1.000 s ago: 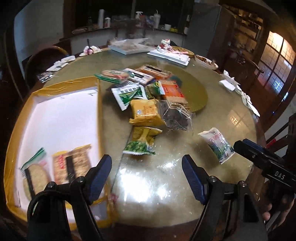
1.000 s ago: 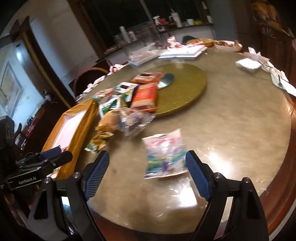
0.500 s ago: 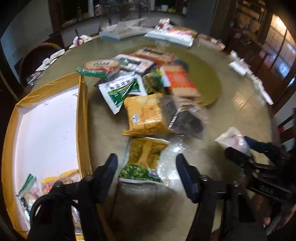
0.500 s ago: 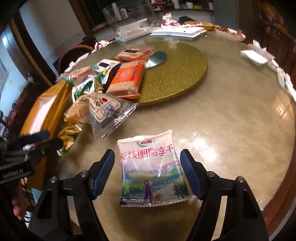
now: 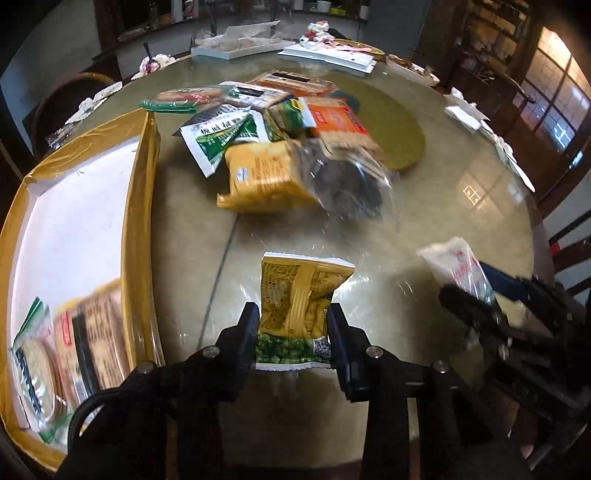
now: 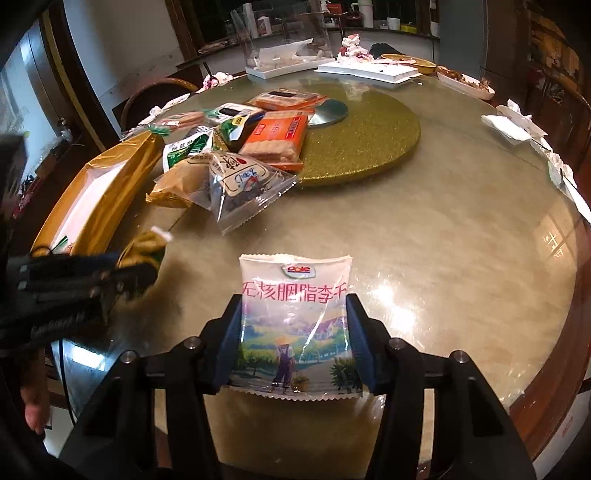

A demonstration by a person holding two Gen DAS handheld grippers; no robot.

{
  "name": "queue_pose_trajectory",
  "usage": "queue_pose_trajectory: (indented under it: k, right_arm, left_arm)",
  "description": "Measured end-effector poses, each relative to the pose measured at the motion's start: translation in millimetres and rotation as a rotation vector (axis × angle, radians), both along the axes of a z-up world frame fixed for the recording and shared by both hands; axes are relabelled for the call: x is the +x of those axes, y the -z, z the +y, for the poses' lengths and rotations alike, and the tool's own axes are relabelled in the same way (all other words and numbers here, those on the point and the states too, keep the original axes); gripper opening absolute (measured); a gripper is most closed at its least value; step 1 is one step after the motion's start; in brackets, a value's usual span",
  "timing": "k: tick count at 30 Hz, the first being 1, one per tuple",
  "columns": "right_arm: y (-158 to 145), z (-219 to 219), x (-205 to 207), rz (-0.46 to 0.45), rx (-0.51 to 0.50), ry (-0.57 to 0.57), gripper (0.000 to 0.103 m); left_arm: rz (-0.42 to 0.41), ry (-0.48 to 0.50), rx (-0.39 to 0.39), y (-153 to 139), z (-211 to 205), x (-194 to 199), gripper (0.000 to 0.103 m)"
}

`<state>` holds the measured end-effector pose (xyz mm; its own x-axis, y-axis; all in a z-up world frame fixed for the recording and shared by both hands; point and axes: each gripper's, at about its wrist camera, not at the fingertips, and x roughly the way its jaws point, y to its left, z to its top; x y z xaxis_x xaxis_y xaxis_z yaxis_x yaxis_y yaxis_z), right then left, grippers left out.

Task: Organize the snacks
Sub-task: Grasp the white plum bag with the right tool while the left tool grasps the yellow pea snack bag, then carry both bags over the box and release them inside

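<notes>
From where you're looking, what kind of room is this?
Most likely a home dining room. A big round table carries a gold turntable in its middle, plates of leftover food sit at the far edge, and a counter with bottles runs behind.

yellow-green pea packet (image 5: pixel 295 306), white landscape-printed plum packet (image 6: pixel 295 325), gold-rimmed tray (image 5: pixel 138 206)

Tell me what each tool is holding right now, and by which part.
Left tool: yellow-green snack packet, pinched across its lower sides. Right tool: white Dole packet, likewise.
</notes>
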<state>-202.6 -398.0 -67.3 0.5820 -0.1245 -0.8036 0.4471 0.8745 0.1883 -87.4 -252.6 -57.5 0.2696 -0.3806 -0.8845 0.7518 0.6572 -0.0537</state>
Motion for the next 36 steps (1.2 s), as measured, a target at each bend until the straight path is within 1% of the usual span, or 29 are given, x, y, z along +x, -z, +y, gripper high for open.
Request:
queue_pose_trajectory:
  k: [3, 5, 7, 9, 11, 16, 17, 20, 22, 23, 24, 25, 28, 30, 31, 33, 36]
  right_arm:
    - [0.3, 4.8, -0.9, -0.003, -0.005, -0.004, 0.055]
    - [0.7, 9.1, 0.0, -0.011, -0.013, -0.025, 0.059]
    - [-1.8, 12.1, -1.9, -0.003, -0.022, -0.009, 0.06]
    - [-8.1, 16.0, -7.3, -0.03, -0.032, -0.005, 0.066]
    - [-15.1, 19.0, -11.9, -0.054, -0.042, 0.003, 0.066]
    - [-16.7, 27.3, -9.7, -0.049, -0.032, -0.006, 0.065]
    - [-16.1, 30.8, -8.9, -0.047, -0.031, -0.016, 0.059]
    - [-14.0, 43.8, -7.7, -0.032, -0.063, -0.034, 0.058]
    - [-7.8, 47.9, -3.9, -0.001, -0.087, -0.036, 0.056]
    - [-5.9, 47.7, -4.2, 0.009, -0.101, -0.025, 0.053]
    - [-4.8, 47.7, -3.7, 0.015, -0.123, -0.014, 0.045]
    - [-4.6, 46.9, -3.9, 0.019, -0.135, -0.005, 0.04]
    - [-4.6, 43.5, -4.2, 0.019, -0.136, 0.006, 0.035]
    - [-6.6, 45.2, -4.6, 0.018, -0.15, 0.009, 0.027]
    - [-8.7, 47.4, -4.7, 0.015, -0.167, 0.01, 0.024]
    - [-13.3, 51.0, -4.1, 0.008, -0.188, 0.01, 0.013]
    - [-26.9, 51.0, -6.8, -0.048, -0.18, 0.023, 0.006]
  left_arm:
    - [-0.015, -0.003, -0.013, 1.1, 3.6, -4.3, 0.039]
    - [-0.026, -0.005, -0.01, 1.2, 5.4, -7.1, 0.038]
    - [-0.002, -0.014, -0.038, 0.6, 11.4, -9.0, 0.037]
    - [0.007, -0.021, -0.055, 0.6, 15.4, -10.3, 0.036]
    - [0.008, -0.029, -0.08, -1.0, 18.7, -12.3, 0.035]
    - [0.01, -0.051, -0.138, -9.4, 29.2, -15.4, 0.034]
    - [0.008, -0.055, -0.144, -11.4, 31.2, -15.4, 0.034]
    - [0.013, -0.063, -0.175, -16.7, 37.4, -14.9, 0.034]
    - [0.015, -0.066, -0.188, -19.9, 39.9, -14.5, 0.034]
    - [0.021, -0.068, -0.198, -21.5, 41.9, -14.2, 0.034]
    - [0.025, -0.07, -0.209, -23.4, 44.3, -13.9, 0.034]
    - [0.027, -0.073, -0.215, -24.7, 45.9, -14.0, 0.034]
    - [0.033, -0.084, -0.242, -30.8, 53.8, -12.1, 0.034]
    - [0.039, -0.089, -0.256, -33.6, 59.4, -11.6, 0.034]
    - [0.042, -0.095, -0.265, -35.0, 62.0, -11.0, 0.034]
    - [0.06, -0.104, -0.289, -39.1, 69.6, -7.9, 0.034]
    - [0.063, -0.12, -0.315, -47.6, 79.4, -5.9, 0.034]
